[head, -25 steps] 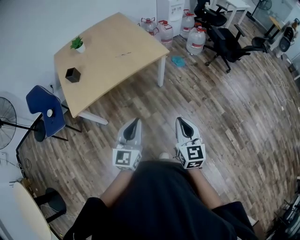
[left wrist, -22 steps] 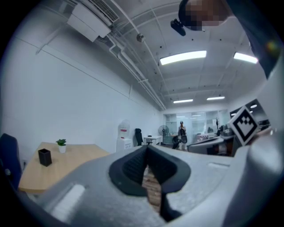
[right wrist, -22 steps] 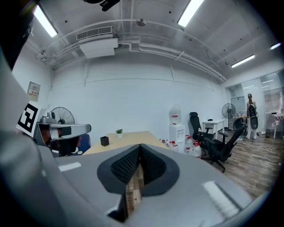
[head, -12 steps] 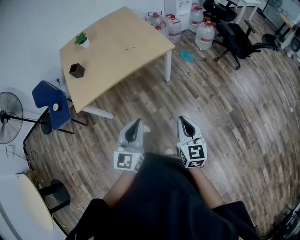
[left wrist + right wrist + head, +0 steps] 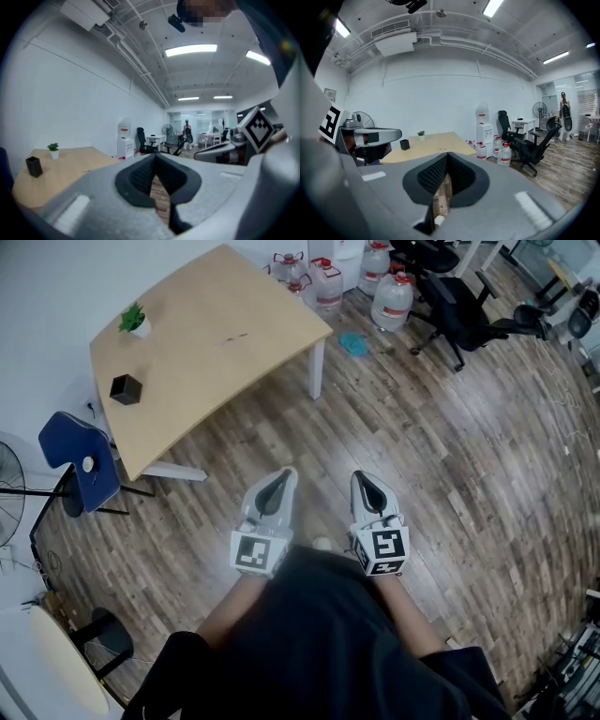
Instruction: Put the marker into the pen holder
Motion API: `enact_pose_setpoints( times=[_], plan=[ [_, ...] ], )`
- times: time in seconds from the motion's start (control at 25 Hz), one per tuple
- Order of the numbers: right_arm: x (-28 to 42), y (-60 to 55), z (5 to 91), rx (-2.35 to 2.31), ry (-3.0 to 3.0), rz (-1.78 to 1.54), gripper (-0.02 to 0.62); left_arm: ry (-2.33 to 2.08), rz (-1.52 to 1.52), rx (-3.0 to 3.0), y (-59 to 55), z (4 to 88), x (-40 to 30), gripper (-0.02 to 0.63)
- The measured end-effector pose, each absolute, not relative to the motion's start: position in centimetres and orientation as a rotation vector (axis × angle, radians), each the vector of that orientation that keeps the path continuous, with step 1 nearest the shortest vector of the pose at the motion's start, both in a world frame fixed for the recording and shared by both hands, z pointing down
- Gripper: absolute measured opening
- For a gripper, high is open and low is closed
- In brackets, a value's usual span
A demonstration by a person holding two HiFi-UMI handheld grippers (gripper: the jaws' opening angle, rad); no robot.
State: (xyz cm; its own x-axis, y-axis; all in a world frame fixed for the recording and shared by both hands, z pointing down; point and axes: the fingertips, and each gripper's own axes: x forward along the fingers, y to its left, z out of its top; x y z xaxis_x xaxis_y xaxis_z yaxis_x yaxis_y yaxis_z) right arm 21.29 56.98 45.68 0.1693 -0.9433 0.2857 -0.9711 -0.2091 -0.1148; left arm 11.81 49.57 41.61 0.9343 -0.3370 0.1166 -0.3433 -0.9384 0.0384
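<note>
A black pen holder [image 5: 125, 388] stands near the left end of the wooden table [image 5: 197, 362], far ahead of me. A thin dark marker [image 5: 232, 337] lies near the table's middle. In the left gripper view the pen holder [image 5: 33, 166] and marker [image 5: 86, 170] show on the table at the left. My left gripper [image 5: 286, 472] and right gripper [image 5: 359, 476] are held side by side close to the person's body, over the floor. Both are shut with nothing between the jaws. The right gripper view shows the pen holder [image 5: 404, 144] beyond its shut tips [image 5: 448, 153].
A small potted plant [image 5: 134, 320] sits at the table's far corner. A blue chair [image 5: 80, 470] stands left of the table, with a fan [image 5: 9, 498] beside it. Water bottles [image 5: 394, 296] and black office chairs [image 5: 459, 310] stand behind the table on the wooden floor.
The view has shifted, so the table now sits further left and up in the frame. The left gripper points slightly more to the right. Both grippers stay shut.
</note>
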Motion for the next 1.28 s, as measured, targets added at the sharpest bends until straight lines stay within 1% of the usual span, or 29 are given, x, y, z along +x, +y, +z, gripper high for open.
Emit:
enact_pose_setpoints(
  times=[0.12,0.28,0.44,0.56,0.92,1.28],
  plan=[
    [23.3,54.2,46.2,2.323,-1.878,0.474,0.003,-0.476,0.167,3.019,46.8,42.4,13.8,0.002],
    [25.7,48.6,46.5,2.283,-1.857,0.459,0.003,-0.481,0.088,2.995,41.3,41.6,16.7,0.002],
    [27.1,43.2,44.5,2.234,-1.851,0.412,0.003,-0.579,0.063,2.972,34.8,40.1,17.8,0.002],
    [27.9,38.9,43.3,2.228,-1.854,0.398,0.003,-0.551,0.059,2.920,30.8,39.4,18.8,0.002],
    [28.9,28.9,43.4,2.163,-1.853,0.428,0.003,-0.530,0.041,2.904,21.9,38.9,21.1,0.002],
    [27.1,18.4,41.8,2.102,-1.933,0.318,0.003,-0.495,-0.017,2.965,13.0,37.5,21.1,0.002]
  ],
)
